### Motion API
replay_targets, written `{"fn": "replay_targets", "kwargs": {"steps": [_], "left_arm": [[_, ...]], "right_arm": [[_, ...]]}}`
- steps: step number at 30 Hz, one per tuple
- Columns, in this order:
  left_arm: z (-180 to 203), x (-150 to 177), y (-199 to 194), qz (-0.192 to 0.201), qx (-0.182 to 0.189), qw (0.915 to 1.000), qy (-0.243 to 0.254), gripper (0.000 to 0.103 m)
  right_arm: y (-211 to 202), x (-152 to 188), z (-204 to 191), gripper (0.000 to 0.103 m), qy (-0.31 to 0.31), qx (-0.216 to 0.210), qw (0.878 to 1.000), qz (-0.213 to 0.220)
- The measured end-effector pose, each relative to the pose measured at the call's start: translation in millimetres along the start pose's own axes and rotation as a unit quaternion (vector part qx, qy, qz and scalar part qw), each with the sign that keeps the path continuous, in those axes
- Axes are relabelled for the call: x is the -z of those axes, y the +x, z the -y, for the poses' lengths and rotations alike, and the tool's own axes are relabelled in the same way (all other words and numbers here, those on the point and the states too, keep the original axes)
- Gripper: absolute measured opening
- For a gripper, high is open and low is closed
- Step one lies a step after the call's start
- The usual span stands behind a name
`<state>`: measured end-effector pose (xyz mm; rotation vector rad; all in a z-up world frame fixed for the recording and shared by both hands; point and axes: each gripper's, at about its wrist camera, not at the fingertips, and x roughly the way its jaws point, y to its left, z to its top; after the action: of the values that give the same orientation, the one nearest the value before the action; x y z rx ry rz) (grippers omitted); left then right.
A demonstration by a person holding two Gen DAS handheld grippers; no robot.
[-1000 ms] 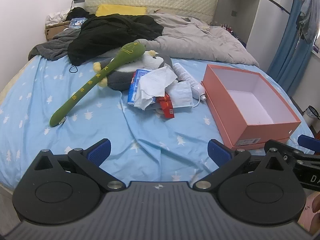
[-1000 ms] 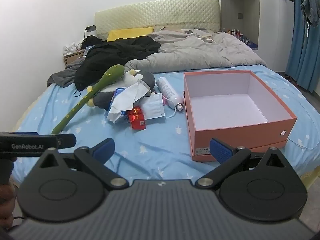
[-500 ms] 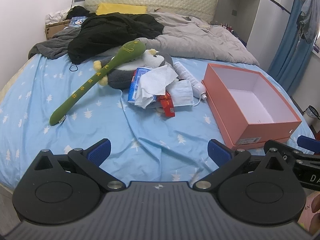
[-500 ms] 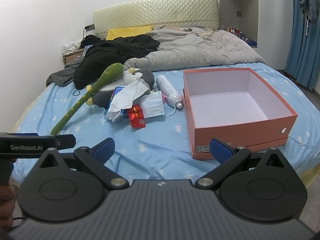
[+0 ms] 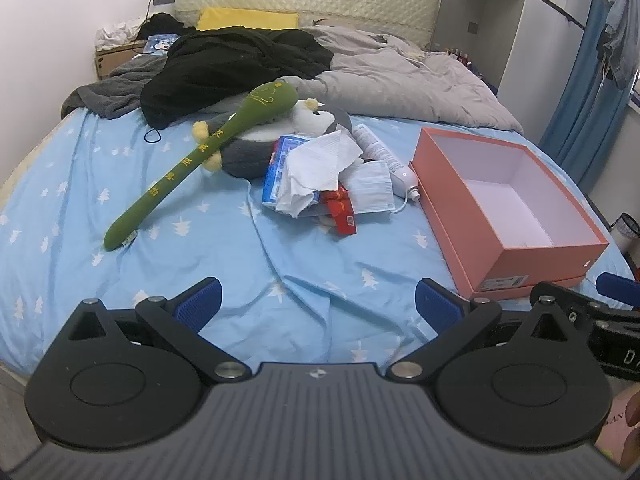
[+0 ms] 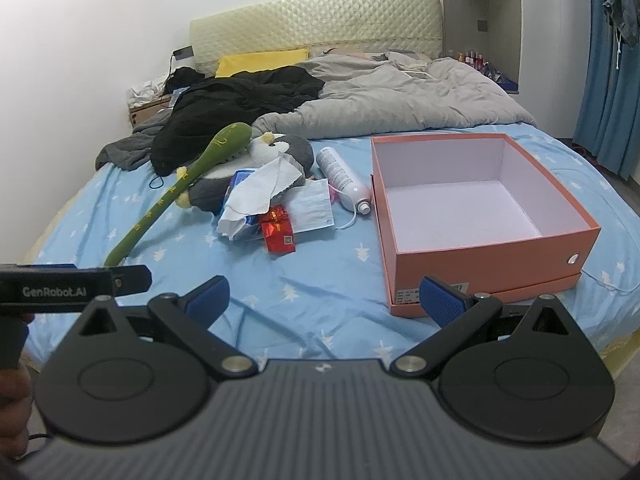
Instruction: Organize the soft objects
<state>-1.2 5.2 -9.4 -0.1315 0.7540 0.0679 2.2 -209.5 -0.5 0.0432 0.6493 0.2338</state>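
Observation:
A long green plush stick (image 5: pixel 200 156) (image 6: pixel 180 188) leans on a grey-and-white penguin plush (image 5: pixel 280 136) (image 6: pixel 276 152) on the blue bed sheet (image 5: pixel 280 264). Beside them lie crumpled tissue (image 5: pixel 316 168) (image 6: pixel 260 188), a face mask (image 5: pixel 372 188) (image 6: pixel 312 208), a red packet (image 5: pixel 344 216) (image 6: pixel 280 232) and a white spray bottle (image 5: pixel 380 148) (image 6: pixel 344 176). An empty orange box (image 5: pixel 508 208) (image 6: pixel 472 216) stands to the right. My left gripper (image 5: pixel 318 304) and right gripper (image 6: pixel 324 300) are open and empty, low over the near bed edge, far from the pile.
A grey duvet (image 5: pixel 392 80), black clothes (image 5: pixel 240 64) and a yellow pillow (image 5: pixel 248 20) cover the far half of the bed. A white wardrobe (image 6: pixel 512 20) and blue curtain (image 6: pixel 612 80) stand at the right. The left gripper's body (image 6: pixel 72 286) shows at the right view's left edge.
Both grippers have drifted slightly; the views shifted a little toward the bed. Nothing on the bed has moved and both grippers stay open.

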Motion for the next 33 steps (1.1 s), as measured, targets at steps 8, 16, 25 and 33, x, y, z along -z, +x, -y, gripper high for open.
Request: {"fn": "replay_targets", "kwargs": {"steps": [8, 16, 25, 33], "left_arm": [[-4.9, 4.0, 1.0, 0.0, -0.006, 1.0, -0.001, 0.103], [-9.4, 4.8, -0.3, 0.003, -0.008, 0.9999, -0.009, 0.103], [-10.3, 6.7, 0.2, -0.001, -0.004, 0.9999, -0.01, 0.103], [-13.6, 7.1, 13.4, -0.009, -0.001, 0.9999, -0.007, 0.103]], "right_arm": [[4.0, 2.8, -1.9, 0.103, 0.003, -0.005, 1.0, -0.011], [6.4, 3.1, -4.9, 0.103, -0.001, -0.007, 1.0, -0.015], [8.0, 4.1, -6.8, 0.103, 0.001, -0.009, 1.0, -0.017], [16.6, 7.4, -5.6, 0.103, 0.009, -0.017, 0.999, -0.025]]}}
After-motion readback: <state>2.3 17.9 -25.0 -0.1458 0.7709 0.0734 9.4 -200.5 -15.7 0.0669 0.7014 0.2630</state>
